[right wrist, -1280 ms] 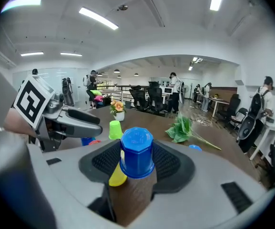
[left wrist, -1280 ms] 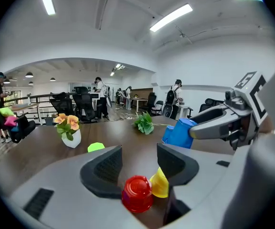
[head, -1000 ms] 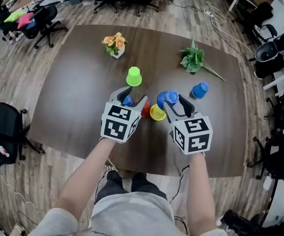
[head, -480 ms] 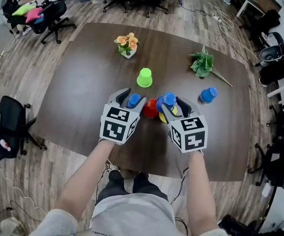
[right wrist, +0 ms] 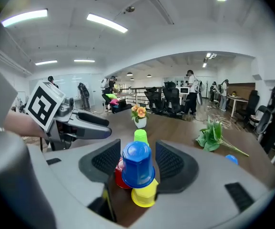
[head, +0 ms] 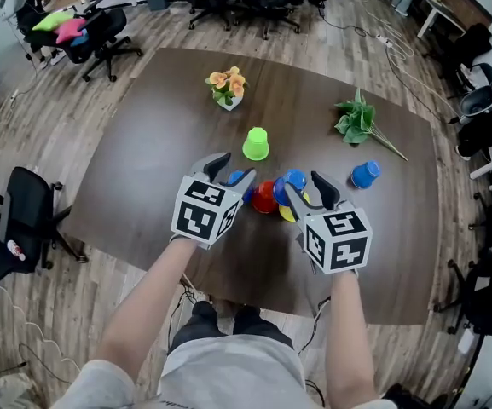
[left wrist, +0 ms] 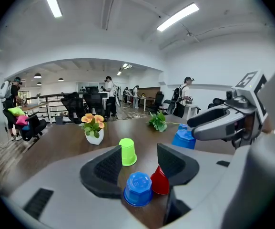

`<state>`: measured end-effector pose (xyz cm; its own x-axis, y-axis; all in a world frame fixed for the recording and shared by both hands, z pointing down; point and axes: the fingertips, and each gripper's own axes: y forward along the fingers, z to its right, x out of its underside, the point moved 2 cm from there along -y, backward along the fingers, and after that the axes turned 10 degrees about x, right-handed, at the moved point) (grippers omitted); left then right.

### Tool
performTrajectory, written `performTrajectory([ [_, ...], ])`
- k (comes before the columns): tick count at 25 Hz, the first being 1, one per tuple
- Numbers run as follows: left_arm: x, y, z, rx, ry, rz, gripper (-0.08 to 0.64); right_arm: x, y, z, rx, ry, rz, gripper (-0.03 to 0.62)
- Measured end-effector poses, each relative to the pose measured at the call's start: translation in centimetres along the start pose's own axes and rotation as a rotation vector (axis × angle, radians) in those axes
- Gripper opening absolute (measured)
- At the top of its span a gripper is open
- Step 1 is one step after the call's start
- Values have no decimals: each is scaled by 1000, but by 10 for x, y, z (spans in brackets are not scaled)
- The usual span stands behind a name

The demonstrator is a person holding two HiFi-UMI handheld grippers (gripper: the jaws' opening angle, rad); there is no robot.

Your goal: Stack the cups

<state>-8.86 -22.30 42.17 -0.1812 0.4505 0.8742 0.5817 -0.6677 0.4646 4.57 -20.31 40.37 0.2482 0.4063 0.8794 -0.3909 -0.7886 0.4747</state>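
My left gripper [head: 233, 170] is shut on an upside-down blue cup [head: 239, 178] that sits deep between its jaws [left wrist: 138, 189], just left of a red cup [head: 264, 197] standing on the table. In the right gripper view my right gripper [right wrist: 138, 149] is shut on a second blue cup [right wrist: 138, 163], mouth down, right over a yellow cup [right wrist: 144, 194]. From the head view that blue cup [head: 294, 180] sits just above the yellow cup [head: 288, 214]. A green cup [head: 256, 143] stands farther back. A third blue cup [head: 365, 175] lies off to the right.
A small pot of orange flowers [head: 227, 88] stands at the back of the dark brown table [head: 143, 169], and a leafy green sprig [head: 358, 122] lies at the back right. Office chairs ring the table on the wooden floor.
My right gripper has carried its blue cup from beside the yellow cup to directly over it. The left gripper stays by the red cup with its blue cup.
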Motion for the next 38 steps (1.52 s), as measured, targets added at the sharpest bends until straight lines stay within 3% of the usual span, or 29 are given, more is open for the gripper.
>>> performTrajectory([
  [6, -21, -2, -9, 22, 37, -26, 241, -26, -3, 1, -33, 23, 67, 215],
  [9, -27, 4, -13, 75, 56, -57, 250, -34, -2, 3, -24, 28, 78, 215],
  [19, -16, 71, -40, 293, 149, -181, 292, -39, 15, 16, 93, 64, 64, 215],
  [24, -4, 96, -53, 365, 167, -216, 301, -40, 18, 17, 162, 80, 52, 215],
  [33, 19, 123, -65, 404, 181, -237, 295, -33, 20, 16, 243, 113, 22, 215],
  [36, 23, 128, -66, 390, 192, -230, 210, -28, 15, 20, 267, 120, 9, 215],
  [38, 22, 129, -65, 388, 186, -222, 210, -25, 12, 21, 276, 122, 1, 215],
])
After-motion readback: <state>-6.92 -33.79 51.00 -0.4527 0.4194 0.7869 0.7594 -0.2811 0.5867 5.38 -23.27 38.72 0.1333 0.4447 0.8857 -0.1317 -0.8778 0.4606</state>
